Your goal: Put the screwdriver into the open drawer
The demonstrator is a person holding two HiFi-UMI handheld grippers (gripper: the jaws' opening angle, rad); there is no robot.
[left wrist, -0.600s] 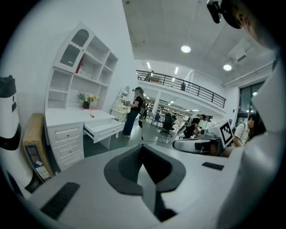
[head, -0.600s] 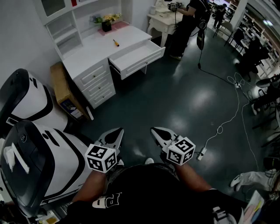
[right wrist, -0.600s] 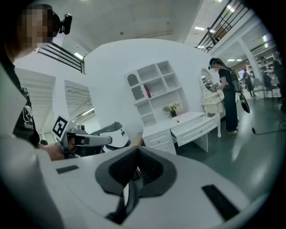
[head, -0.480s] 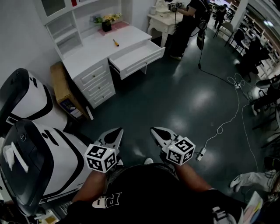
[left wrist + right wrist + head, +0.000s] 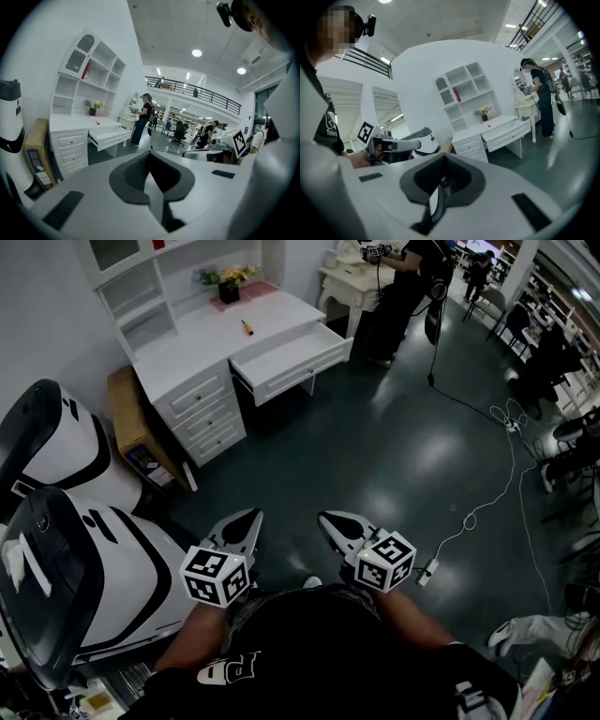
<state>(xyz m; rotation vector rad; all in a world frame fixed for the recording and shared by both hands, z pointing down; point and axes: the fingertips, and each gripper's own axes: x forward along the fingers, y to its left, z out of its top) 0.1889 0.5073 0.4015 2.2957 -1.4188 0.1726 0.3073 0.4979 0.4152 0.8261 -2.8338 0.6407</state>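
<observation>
Pointing fwd, L claw (image 5: 249,518), R claw (image 5: 326,519), shut

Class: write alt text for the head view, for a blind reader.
The left gripper and right gripper, both shut, hang over a dark floor, away from a white desk. A screwdriver lies on the desk by its open drawer.

Screwdriver (image 5: 247,329): small, yellow-orange handle, dark shaft. It lies flat on top of the white desk (image 5: 184,354), near the front edge. Drawer (image 5: 292,357): white, shallow, pulled well out from under the desk top, just in front of the screwdriver, not touching it.
</observation>
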